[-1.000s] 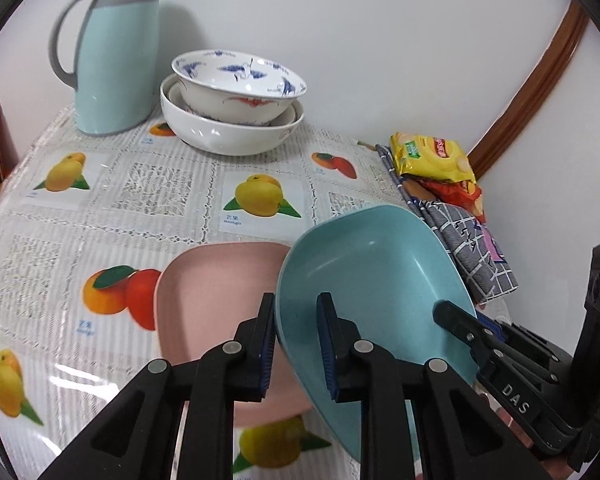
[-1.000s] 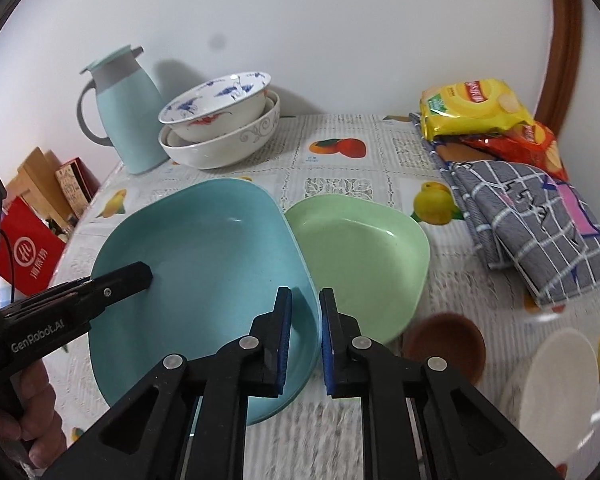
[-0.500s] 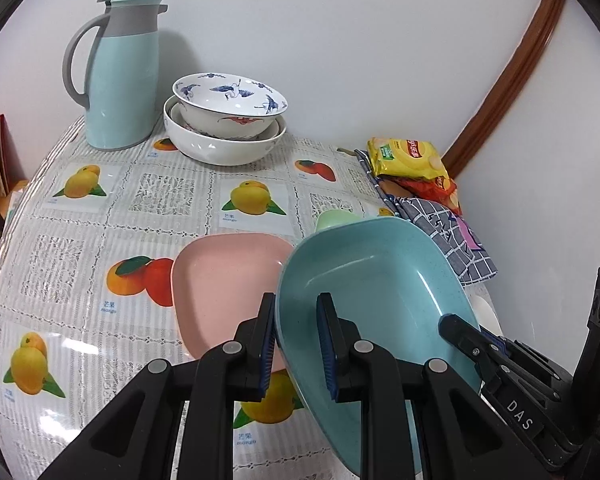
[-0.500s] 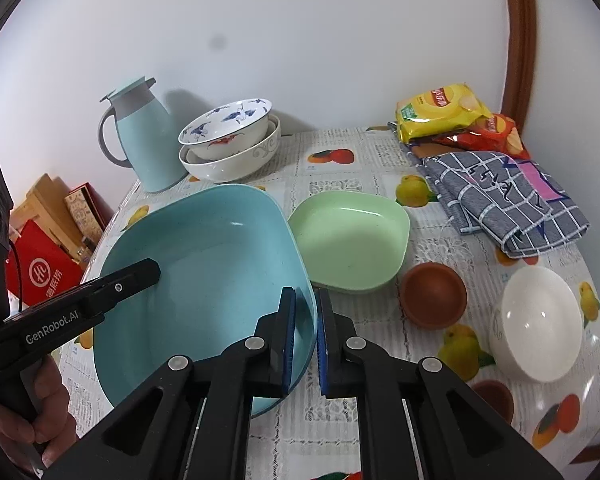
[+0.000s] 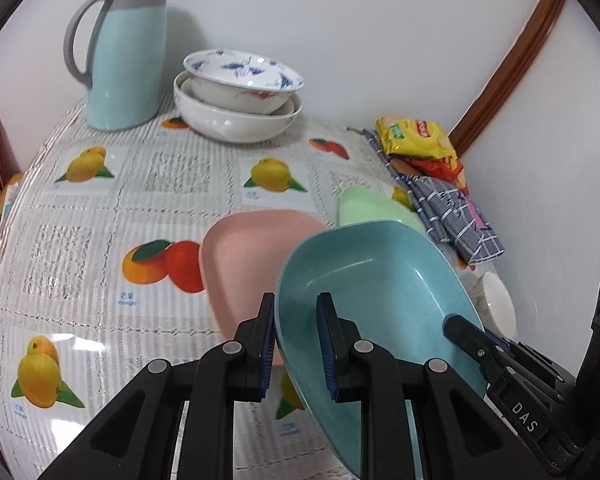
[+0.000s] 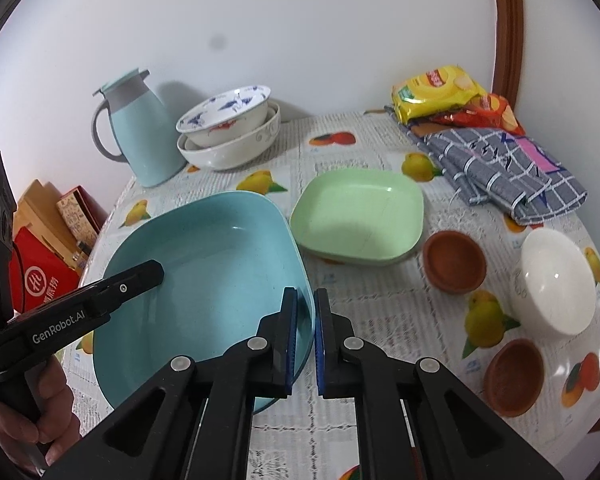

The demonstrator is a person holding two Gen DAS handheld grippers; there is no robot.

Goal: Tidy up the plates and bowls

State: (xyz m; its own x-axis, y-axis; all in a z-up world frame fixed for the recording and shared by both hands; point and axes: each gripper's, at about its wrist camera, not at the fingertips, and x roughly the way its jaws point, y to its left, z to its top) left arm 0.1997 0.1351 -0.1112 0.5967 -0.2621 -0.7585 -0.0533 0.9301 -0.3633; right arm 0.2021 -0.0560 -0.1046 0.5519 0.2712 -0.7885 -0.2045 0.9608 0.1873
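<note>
Both grippers hold a large blue plate (image 5: 380, 292) above the table. My left gripper (image 5: 296, 344) is shut on its left rim. My right gripper (image 6: 303, 336) is shut on its right rim, and the plate also shows in the right wrist view (image 6: 204, 280). A pink plate (image 5: 252, 252) lies on the table under the blue plate's left side. A green plate (image 6: 360, 216) lies to the right, also seen in the left wrist view (image 5: 372, 208). Two stacked white bowls (image 6: 232, 128) stand at the back.
A teal jug (image 5: 124, 48) stands at the back left. Snack bags (image 6: 440, 92) and a checked cloth (image 6: 504, 164) lie at the back right. Two small brown bowls (image 6: 454, 260) (image 6: 514, 376) and a white bowl (image 6: 556, 280) sit at the right. Boxes (image 6: 48, 232) stand beyond the table's left edge.
Both grippers have lifted the blue plate higher and drawn back from the table. The pink and green plates now show more fully below it.
</note>
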